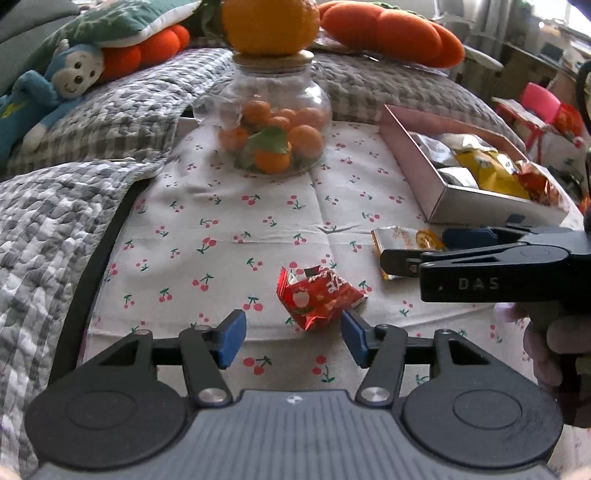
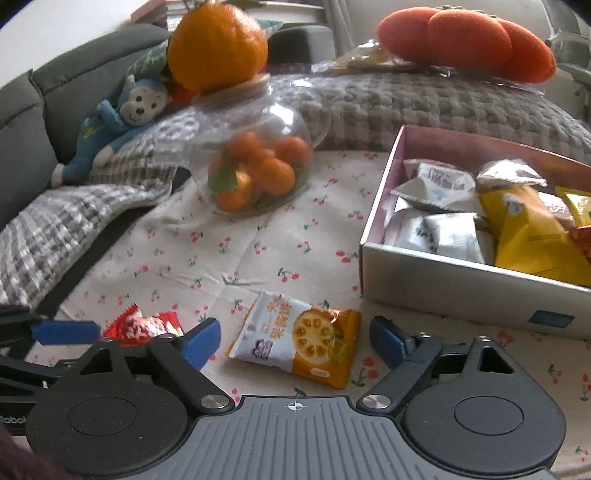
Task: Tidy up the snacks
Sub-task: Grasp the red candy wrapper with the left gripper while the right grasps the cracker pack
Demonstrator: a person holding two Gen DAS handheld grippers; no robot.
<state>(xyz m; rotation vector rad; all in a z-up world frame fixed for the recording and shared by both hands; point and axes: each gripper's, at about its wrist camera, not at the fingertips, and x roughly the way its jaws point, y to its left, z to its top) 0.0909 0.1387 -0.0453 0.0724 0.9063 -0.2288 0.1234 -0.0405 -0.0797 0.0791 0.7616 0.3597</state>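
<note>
A red snack packet (image 1: 319, 297) lies on the cherry-print cloth (image 1: 229, 221), just ahead of my open left gripper (image 1: 293, 341), nearer its right finger. It also shows in the right wrist view (image 2: 142, 328). An orange and white biscuit packet (image 2: 295, 341) lies flat between the fingers of my open right gripper (image 2: 295, 341); it also shows in the left wrist view (image 1: 406, 245). A pink open box (image 2: 461, 280) at the right holds several silver, yellow and red snack packets. The right gripper reaches in from the right in the left wrist view (image 1: 417, 247).
A glass jar of small oranges (image 1: 271, 122) with a large orange on its lid stands at the back of the cloth. Grey checked quilts (image 1: 55, 206), a blue plush monkey (image 1: 55, 85) and orange cushions (image 1: 391, 29) surround the cloth.
</note>
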